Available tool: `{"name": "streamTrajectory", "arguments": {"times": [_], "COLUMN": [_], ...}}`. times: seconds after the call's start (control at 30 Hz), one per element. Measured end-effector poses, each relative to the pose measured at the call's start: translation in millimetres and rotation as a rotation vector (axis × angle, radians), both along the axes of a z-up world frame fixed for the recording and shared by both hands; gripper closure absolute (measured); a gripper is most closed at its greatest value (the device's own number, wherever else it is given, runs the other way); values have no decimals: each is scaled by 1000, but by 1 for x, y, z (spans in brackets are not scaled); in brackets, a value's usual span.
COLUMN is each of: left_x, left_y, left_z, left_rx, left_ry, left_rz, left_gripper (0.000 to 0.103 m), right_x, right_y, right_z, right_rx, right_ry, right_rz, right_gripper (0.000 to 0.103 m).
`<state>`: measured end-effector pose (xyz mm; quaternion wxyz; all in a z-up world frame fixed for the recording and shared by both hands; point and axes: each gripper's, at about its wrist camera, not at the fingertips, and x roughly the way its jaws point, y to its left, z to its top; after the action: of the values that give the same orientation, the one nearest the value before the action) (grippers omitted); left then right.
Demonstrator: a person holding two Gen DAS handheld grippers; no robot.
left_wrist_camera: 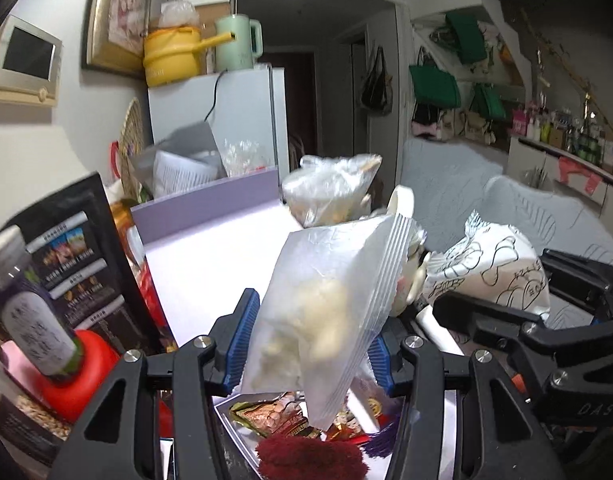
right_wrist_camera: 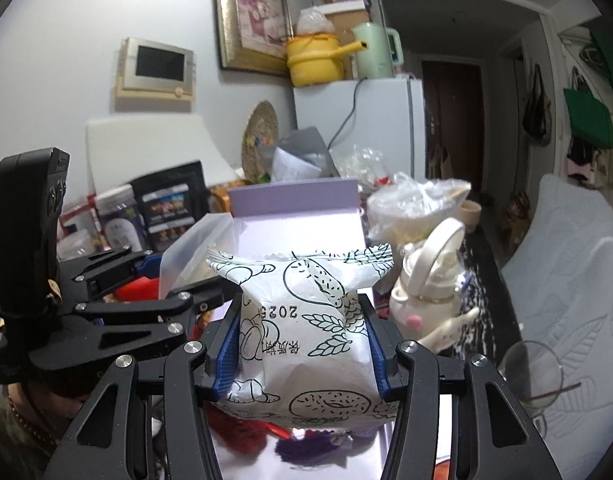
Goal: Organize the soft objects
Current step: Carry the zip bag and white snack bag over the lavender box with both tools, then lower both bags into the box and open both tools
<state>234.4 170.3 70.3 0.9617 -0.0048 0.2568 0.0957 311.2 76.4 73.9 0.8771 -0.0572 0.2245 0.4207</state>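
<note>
Left gripper (left_wrist_camera: pixel 306 336) squeezes zip bag (left_wrist_camera: pixel 326 312), right gripper (right_wrist_camera: pixel 302 344) squeezes snack pack (right_wrist_camera: pixel 306 320), both before purple box (right_wrist_camera: pixel 294 200). Bag tilts; may slip out. Teapot (right_wrist_camera: pixel 426 292) right of box: may get bumped.

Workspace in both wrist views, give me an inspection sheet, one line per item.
Surface: open lilac box, pale inside, mostly bare.
Job's things: clear zip bag of pale lumps; white printed snack packet.
Clutter: white teapot, knotted plastic bag, red pompom, purple tassel.
Grippers: left tool shut on the zip bag; right tool shut on the packet.
Cables: black cord down the fridge.
Surroundings: quilted sofa, hanging green bags.
</note>
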Motion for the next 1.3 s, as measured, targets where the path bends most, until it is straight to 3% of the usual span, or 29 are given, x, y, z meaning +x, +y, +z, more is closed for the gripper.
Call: {"name": "streamTrajectory", "arguments": {"times": [0.3, 0.53, 0.77, 0.87, 1.2, 1.3], "left_x": [27, 50, 61, 66, 75, 79], "left_y": [4, 3, 4, 8, 9, 11], "left_z": [-37, -73, -99, -109, -118, -125], "left_rx": [3, 8, 49, 27, 37, 9], "left_ry": [110, 244, 337, 375, 410, 446], "left_rz": [16, 16, 55, 57, 48, 36], "left_gripper": [53, 53, 53, 53, 53, 53], "right_x": [30, 43, 51, 55, 66, 68], "right_y": [7, 12, 21, 24, 31, 35], "right_z": [-34, -51, -69, -76, -98, -104], "right_rx": [-60, -106, -143, -160, -156, -166], "right_ry": [78, 119, 156, 169, 266, 286], "right_rz": [-29, -49, -39, -43, -6, -4], "right_gripper": [51, 51, 51, 51, 51, 51]}}
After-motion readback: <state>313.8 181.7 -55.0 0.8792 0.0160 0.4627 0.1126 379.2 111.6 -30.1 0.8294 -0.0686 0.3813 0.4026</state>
